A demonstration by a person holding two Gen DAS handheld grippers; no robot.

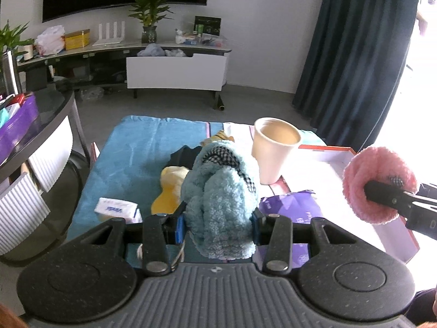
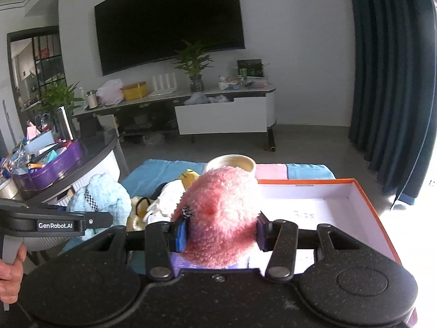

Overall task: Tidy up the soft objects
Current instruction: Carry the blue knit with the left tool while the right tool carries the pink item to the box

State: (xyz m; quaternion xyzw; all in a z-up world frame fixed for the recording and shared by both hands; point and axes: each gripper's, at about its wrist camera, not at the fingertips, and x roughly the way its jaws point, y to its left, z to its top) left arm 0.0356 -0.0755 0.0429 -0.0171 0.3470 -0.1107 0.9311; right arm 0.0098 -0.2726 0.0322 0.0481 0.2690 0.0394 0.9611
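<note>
- The cream cup (image 1: 274,151) stands upright at the near corner of the orange-rimmed box (image 2: 366,207), blocking a straight path over that corner.
- The box's white floor lies bare and open from above.
- A yellow plush (image 1: 169,188), a dark item and a tissue pack (image 1: 118,209) crowd the blue towel (image 1: 131,147) near its middle.
- The towel's far left stretch is free.
- The dark round table (image 2: 90,161) closes off the left side.

I see a dark television (image 2: 169,24) on the white wall at twelve o'clock, dark curtains (image 2: 390,82) at two.
</note>
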